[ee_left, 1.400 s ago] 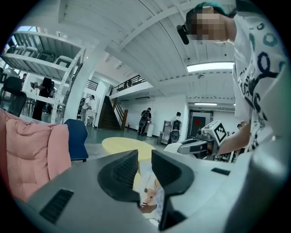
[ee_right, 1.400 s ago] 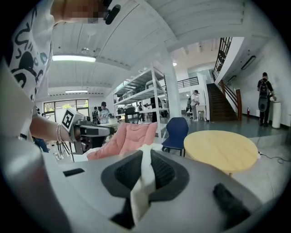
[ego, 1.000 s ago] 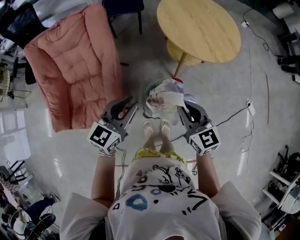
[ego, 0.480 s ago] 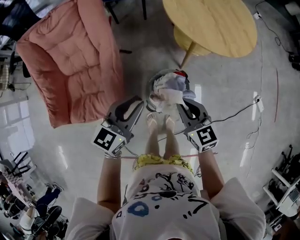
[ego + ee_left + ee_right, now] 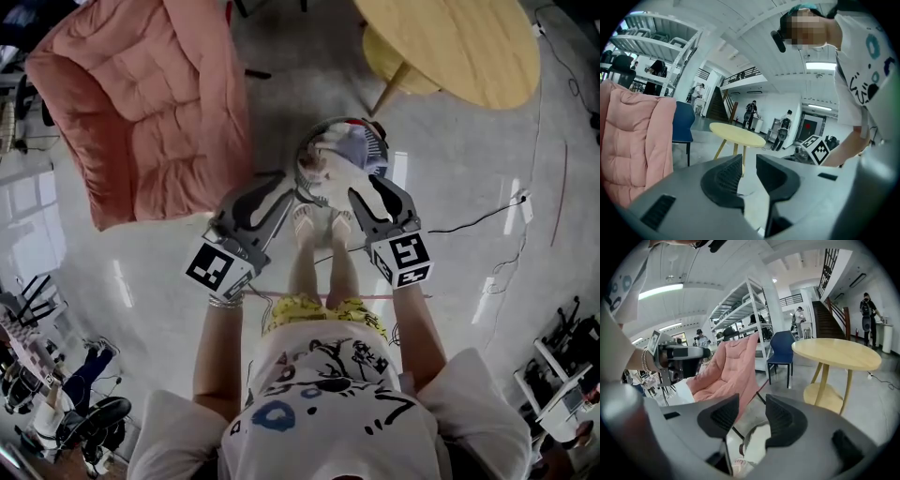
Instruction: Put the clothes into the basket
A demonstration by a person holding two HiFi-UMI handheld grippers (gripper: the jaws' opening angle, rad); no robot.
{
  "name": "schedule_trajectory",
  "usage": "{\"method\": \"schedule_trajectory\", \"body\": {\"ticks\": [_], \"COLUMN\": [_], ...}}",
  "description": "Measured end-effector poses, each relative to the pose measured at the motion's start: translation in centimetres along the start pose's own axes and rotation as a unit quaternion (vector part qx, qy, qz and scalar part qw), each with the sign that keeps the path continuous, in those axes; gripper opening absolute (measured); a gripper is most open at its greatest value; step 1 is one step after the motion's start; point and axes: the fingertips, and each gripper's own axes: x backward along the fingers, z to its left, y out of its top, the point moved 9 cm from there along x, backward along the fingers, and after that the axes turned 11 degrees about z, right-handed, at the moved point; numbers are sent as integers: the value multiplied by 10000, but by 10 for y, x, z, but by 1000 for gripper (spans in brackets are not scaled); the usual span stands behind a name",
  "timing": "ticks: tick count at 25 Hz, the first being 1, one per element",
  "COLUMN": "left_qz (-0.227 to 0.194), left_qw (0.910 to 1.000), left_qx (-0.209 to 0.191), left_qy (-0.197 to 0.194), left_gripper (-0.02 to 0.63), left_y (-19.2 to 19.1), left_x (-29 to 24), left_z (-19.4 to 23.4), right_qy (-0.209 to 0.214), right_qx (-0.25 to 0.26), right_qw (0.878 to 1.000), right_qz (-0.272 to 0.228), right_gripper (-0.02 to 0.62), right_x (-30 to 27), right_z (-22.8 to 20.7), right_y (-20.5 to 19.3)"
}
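Clothes in the basket — both pairs of jaws empty.

The left gripper [image 5: 277,192] is held low and tilted slightly downward, just left of the basket, its jaws a little apart with nothing between them. The white clothes [image 5: 339,155] lie bundled inside the round basket [image 5: 302,157] on the floor, so this load looks delivered — whether more clothes wait elsewhere cannot be told. The right gripper [image 5: 373,190] angles down at the basket's near rim; its jaws have just been opening and stand apart, holding nothing.
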Motion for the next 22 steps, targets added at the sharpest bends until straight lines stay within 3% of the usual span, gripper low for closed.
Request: {"method": "schedule_trajectory", "body": {"ticks": [12, 22], "left_qz": [-46, -285], "left_qw": [10000, 9989], "left_qx": [-43, -358], "left_qy": [-39, -51], "left_gripper": [84, 84], "left_y": [0, 41], "left_x": [5, 21], "left_z": [-8, -25], "right_qy": [1, -21], "right_qx": [149, 448], "right_qw": [9997, 9970], "right_qz": [-204, -635], "right_gripper": [165, 164], "right_x": [15, 61], "right_z": [6, 14], "right_y": [6, 45]}}
